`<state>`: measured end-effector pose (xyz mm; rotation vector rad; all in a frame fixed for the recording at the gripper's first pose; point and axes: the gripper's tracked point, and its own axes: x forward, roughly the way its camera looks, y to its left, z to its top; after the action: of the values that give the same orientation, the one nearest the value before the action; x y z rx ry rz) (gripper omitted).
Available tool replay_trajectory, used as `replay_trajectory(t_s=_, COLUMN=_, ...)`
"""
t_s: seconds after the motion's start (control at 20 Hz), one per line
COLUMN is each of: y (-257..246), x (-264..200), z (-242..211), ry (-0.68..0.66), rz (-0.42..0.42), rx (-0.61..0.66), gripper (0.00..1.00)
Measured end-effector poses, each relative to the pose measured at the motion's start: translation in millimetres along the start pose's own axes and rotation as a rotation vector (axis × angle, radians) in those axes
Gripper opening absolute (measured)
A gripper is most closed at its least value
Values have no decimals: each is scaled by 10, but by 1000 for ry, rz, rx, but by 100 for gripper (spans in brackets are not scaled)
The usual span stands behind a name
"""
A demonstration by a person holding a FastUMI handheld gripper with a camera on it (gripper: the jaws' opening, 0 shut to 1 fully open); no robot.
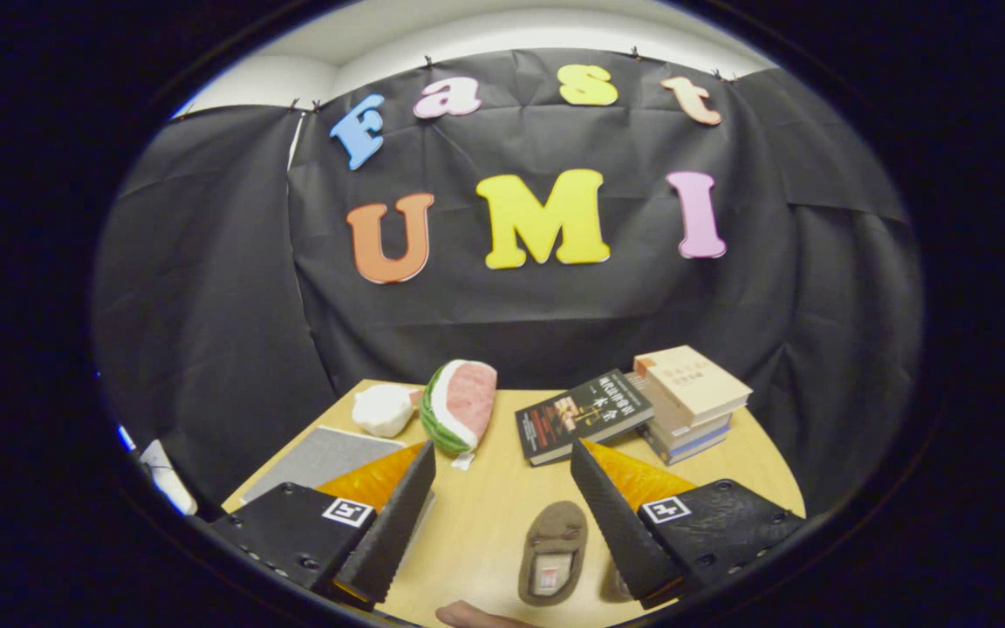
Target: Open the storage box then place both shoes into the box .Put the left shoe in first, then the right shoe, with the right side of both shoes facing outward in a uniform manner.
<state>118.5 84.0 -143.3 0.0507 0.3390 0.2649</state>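
A brown slipper-like shoe (pixel 553 551) lies on the wooden table (pixel 485 515), toe pointing away, between my fingers and nearer the right one. A sliver of a second brown shoe (pixel 614 583) peeks out beside the right finger, mostly hidden by it. My gripper (pixel 502 471) is open, held above the table with nothing between its fingers. A grey flat panel (pixel 321 455), perhaps the storage box's lid, lies beyond the left finger.
A watermelon-slice plush (pixel 461 406) and a white plush (pixel 385 408) lie at the table's far side. A dark book (pixel 583 414) and a stack of books (pixel 686 401) sit far right. A fingertip (pixel 468 616) shows at the near edge.
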Motion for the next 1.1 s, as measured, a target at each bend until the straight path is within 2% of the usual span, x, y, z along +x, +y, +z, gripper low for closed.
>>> replay_trajectory(t_s=0.25, y=445, x=503, z=-384, ry=119, rz=132, rx=30, gripper=96)
replay_trajectory(t_s=0.55, y=1066, x=884, z=-987, ry=345, rz=365, rx=200, gripper=96)
replay_trajectory(t_s=0.8, y=1250, x=1016, z=-1489, ry=515, rz=437, rx=312, gripper=95)
replay_trajectory(t_s=1.1, y=1316, x=1011, z=-1535, ry=611, rz=501, rx=461, gripper=100)
